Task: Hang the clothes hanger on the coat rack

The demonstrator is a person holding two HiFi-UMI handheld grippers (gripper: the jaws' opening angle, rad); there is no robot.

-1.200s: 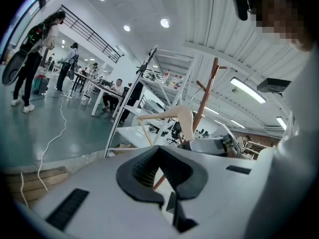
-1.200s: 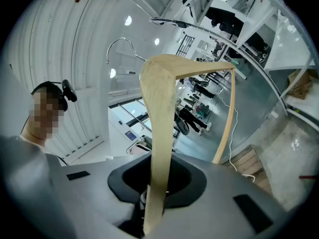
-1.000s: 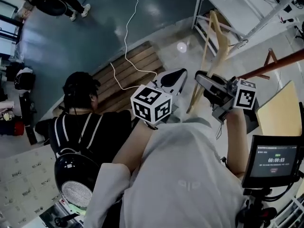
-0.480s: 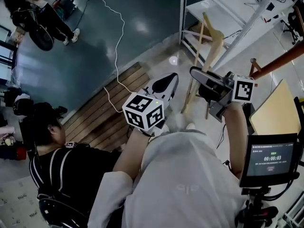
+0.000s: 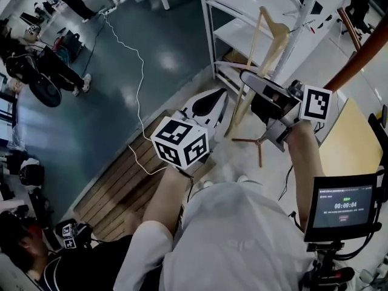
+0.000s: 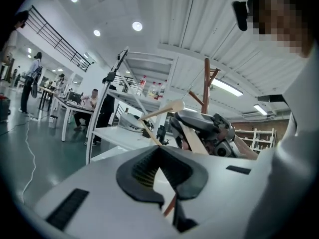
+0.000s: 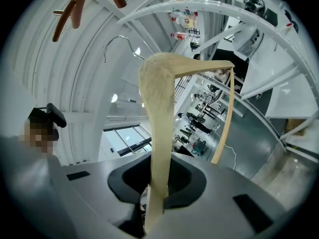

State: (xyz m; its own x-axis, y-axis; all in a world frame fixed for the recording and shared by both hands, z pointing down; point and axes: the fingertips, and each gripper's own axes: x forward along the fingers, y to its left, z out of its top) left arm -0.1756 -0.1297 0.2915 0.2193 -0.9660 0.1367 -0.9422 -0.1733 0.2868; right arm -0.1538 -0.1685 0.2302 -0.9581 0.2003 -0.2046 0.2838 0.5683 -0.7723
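Head view: your right claw point(image 5: 245, 80) grips the hanger point(image 5: 280, 41) by one arm, centre-right. The coat rack point(image 5: 356, 60) is at the right edge. A swing could snag the shelf unit point(image 5: 208, 29).
Left gripper view: left claw point(image 6: 158, 151) closed, empty. Only containers are bottles point(image 6: 149, 88) on a shelf, contents unclear.
Right gripper view: hook point(image 7: 119, 37) sits below the peg point(image 7: 77, 1), upper left. That end grip may let the hanger swivel and miss.

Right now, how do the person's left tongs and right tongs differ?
The right tongs are clamped on a pale wooden hanger; the left tongs are closed on nothing. In the head view, the right tongs sit higher in the picture than the left tongs. Both carry a cube with square markers.
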